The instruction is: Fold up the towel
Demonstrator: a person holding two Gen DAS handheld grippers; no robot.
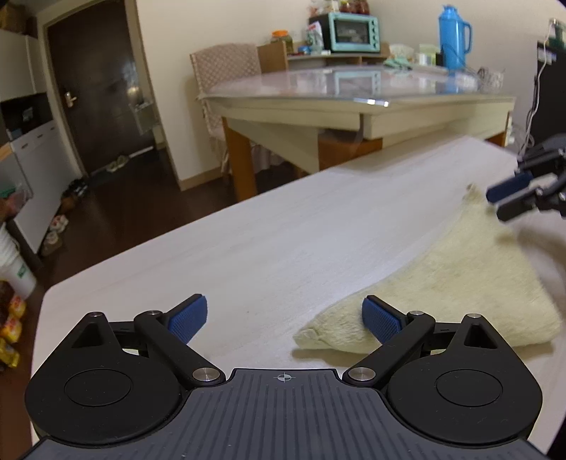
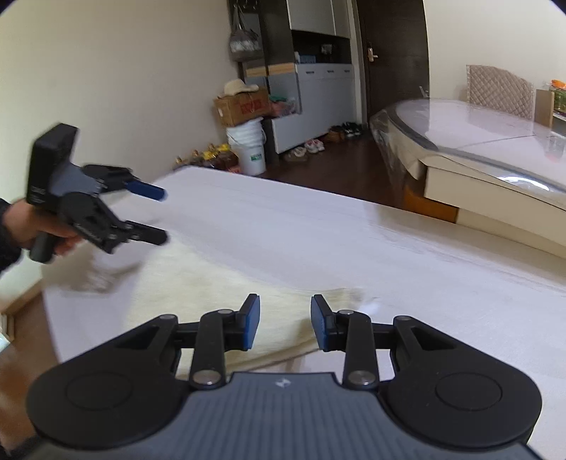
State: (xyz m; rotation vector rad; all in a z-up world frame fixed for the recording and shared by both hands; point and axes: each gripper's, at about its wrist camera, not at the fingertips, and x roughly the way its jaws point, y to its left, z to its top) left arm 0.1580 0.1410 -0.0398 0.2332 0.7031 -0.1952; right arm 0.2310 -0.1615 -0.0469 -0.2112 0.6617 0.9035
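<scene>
A cream, fluffy towel (image 1: 449,283) lies folded on the white table (image 1: 247,240), its near corner pointing at my left gripper (image 1: 286,316). That gripper is wide open, and its right pad (image 1: 380,318) hangs over the towel's near edge with nothing between the pads. In the right wrist view the towel (image 2: 212,276) spreads under my right gripper (image 2: 286,320). Its jaws stand a narrow way apart and pinch nothing. The left gripper (image 2: 161,216), held by a hand (image 2: 53,233), hovers open over the towel's far left end. The right gripper (image 1: 495,201) shows blurred above the towel's far corner.
Beyond the white table stands a glass-topped dining table (image 1: 353,106) with a blue thermos (image 1: 454,39) and a small oven (image 1: 353,32), and a chair (image 1: 226,67) beside it. On the floor are a white bucket (image 2: 249,148), a cardboard box (image 2: 242,106) and shoes (image 2: 311,147).
</scene>
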